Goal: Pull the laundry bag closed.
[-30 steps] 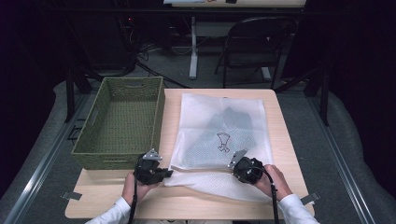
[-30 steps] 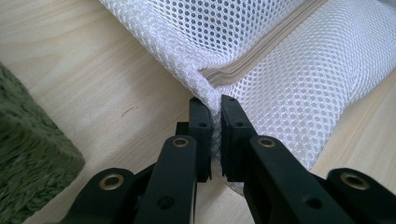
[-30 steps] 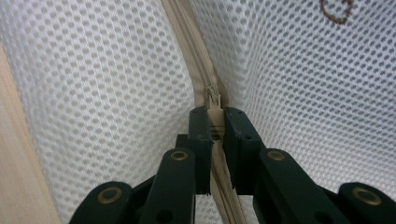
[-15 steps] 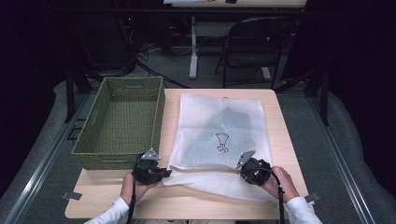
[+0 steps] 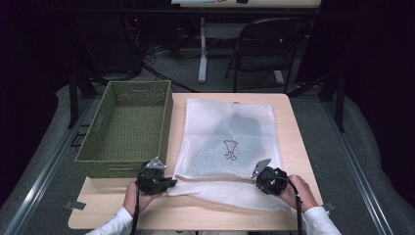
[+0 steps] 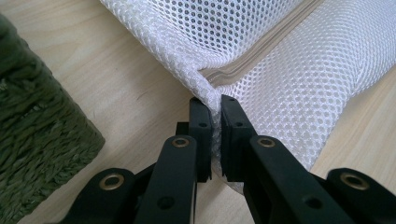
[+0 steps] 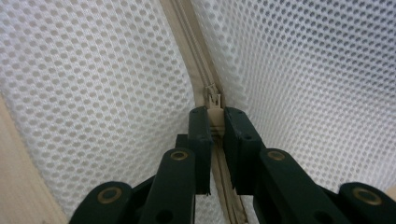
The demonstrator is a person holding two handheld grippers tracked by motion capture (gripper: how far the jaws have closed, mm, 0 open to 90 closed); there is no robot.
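Observation:
A white mesh zip bag [image 5: 215, 122] lies flat on the wooden table [image 5: 195, 213], with a dark printed garment [image 5: 230, 147] inside it. Its near edge is folded toward me along the beige zipper [image 6: 261, 46]. My left gripper [image 5: 170, 183] is shut on the bag's near-left corner [image 6: 205, 88], pinching the mesh at the zipper's end [image 6: 212, 105]. Over at the near right, my right gripper [image 5: 259, 181] is shut on the beige zipper pull [image 7: 214, 100], the mesh [image 7: 93, 93] spreading on both sides of its jaws [image 7: 214, 114].
A green woven basket [image 5: 112, 164] stands empty on the table's left half, its corner [image 6: 32, 130] close to my left gripper. A folding chair [image 5: 264, 49] and a desk leg stand on the floor beyond the table's far edge.
My right gripper has slid a little to the right along the bag's near edge with the zipper pull. The left gripper has stayed where it was.

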